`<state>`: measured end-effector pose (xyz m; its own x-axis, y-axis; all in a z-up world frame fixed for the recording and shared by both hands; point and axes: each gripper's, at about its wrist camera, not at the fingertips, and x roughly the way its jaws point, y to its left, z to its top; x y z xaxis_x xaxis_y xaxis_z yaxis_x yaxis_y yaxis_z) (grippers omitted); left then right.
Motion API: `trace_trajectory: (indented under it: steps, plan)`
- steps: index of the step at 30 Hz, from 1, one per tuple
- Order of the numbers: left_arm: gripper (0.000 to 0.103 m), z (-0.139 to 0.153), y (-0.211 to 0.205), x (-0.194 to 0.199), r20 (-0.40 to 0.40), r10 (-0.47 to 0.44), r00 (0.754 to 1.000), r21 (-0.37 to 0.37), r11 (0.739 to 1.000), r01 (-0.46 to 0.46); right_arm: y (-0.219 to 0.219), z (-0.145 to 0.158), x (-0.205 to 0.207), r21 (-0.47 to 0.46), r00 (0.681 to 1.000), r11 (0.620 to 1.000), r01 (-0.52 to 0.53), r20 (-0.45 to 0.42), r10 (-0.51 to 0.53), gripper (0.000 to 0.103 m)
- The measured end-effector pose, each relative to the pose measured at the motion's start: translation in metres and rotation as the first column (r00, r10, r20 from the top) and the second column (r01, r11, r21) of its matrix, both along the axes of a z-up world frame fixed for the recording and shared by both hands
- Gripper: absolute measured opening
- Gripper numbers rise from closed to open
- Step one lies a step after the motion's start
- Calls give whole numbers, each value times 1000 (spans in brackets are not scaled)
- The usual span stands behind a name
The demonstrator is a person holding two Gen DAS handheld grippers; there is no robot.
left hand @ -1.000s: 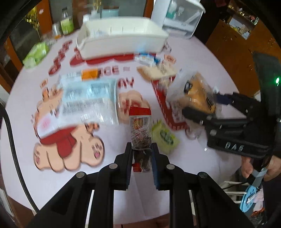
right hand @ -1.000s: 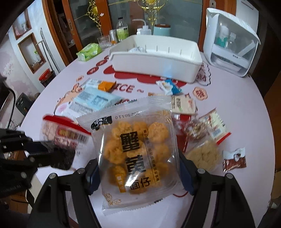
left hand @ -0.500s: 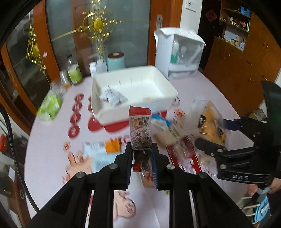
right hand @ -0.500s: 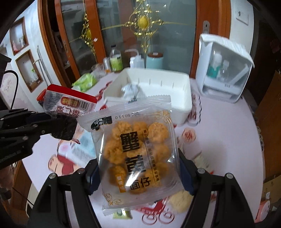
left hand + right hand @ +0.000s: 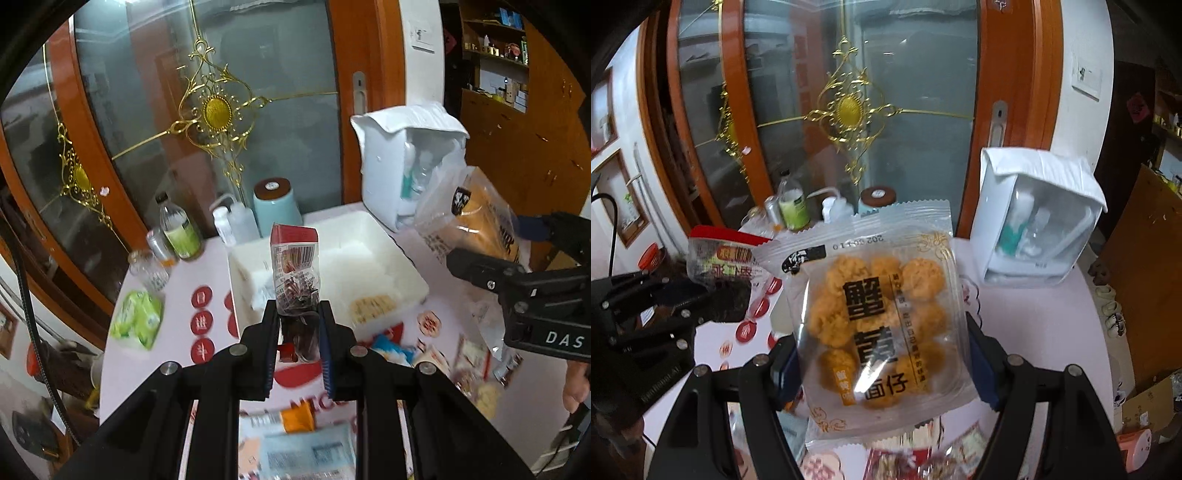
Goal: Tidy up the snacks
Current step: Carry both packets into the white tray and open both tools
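My left gripper is shut on a small clear packet with a red top, dark pieces inside, held upright above the near rim of the white bin. The bin holds a cracker packet and a pale wrapper. In the right wrist view my right gripper is shut on a wide clear packet of orange puffs, gripped by both side edges. That packet hides the bin there. The left gripper and its red-topped packet show at the left. The right gripper appears right of the bin in the left wrist view.
A white lidded container stands behind the bin at the right. Bottles and a teal canister line the table's far edge before a glass door. A green packet lies left. Loose snacks lie under my grippers.
Both grippers have risen and moved toward the far end of the table, each keeping its packet. The white bin has come close under the left gripper.
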<state>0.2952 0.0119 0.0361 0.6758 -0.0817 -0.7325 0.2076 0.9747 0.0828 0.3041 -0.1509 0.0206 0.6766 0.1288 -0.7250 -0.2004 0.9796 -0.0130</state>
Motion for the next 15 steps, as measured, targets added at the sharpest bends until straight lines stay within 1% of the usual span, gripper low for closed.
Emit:
trace_trajectory:
  steps: [3, 6, 9, 15]
  plan:
    - [18, -3, -4, 24, 5, 5, 1000, 20, 1000, -5, 4, -6, 23, -8, 1000, 1000, 25, -9, -25, 76]
    - [18, -13, -9, 45, -9, 11, 1000, 27, 1000, -11, 4, -20, 48, -18, 998, 999, 51, -37, -51, 76]
    - [18, -24, -13, 61, -32, 16, 999, 18, 1000, -16, 3, -33, 62, -30, 995, 997, 71, -62, -73, 76]
    - [18, -52, -16, 93, -86, 16, 996, -3, 1000, -16, -5, -62, 88, -9, 986, 995, 103, -133, -104, 76]
